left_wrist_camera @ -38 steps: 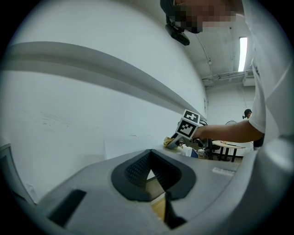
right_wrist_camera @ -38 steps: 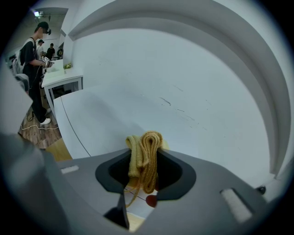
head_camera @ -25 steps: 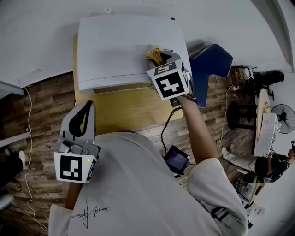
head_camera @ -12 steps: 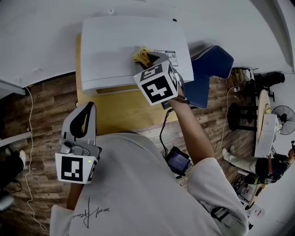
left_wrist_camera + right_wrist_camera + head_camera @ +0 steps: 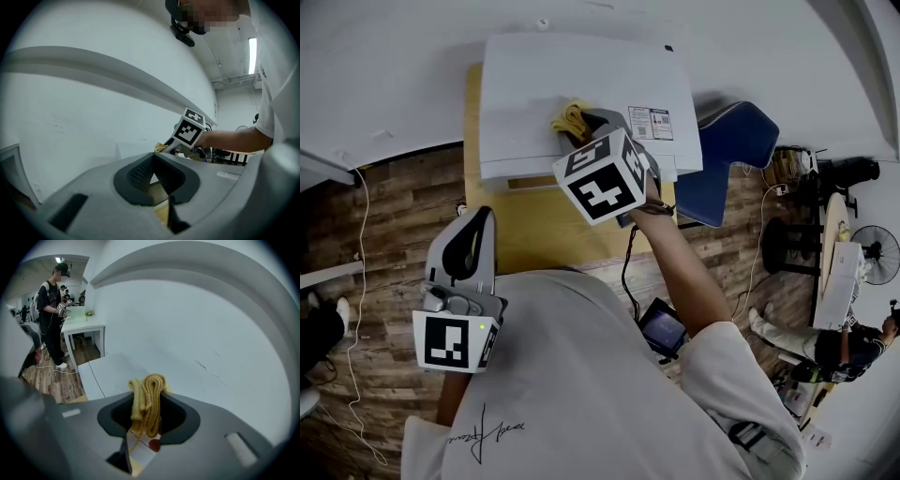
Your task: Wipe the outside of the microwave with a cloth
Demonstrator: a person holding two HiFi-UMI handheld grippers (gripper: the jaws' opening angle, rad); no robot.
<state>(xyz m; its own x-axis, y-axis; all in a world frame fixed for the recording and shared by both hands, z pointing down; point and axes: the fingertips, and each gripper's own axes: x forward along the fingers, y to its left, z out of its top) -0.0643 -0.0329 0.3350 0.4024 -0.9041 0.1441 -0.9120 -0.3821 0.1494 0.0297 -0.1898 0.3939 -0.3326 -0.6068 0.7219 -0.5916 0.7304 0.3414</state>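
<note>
The right gripper (image 5: 583,125), clenched on the folded yellow cloth (image 5: 568,118), has slid left across the top of the white microwave (image 5: 534,84). A second ago it worked near the right edge. Now it presses the cloth near the middle of the front edge, and the label (image 5: 650,123) by the right edge lies uncovered. The left gripper (image 5: 476,225) hangs over the wooden table's (image 5: 534,230) front left corner, jaws closed together on nothing. A blue chair (image 5: 733,150) stands just beside the table's right edge.
</note>
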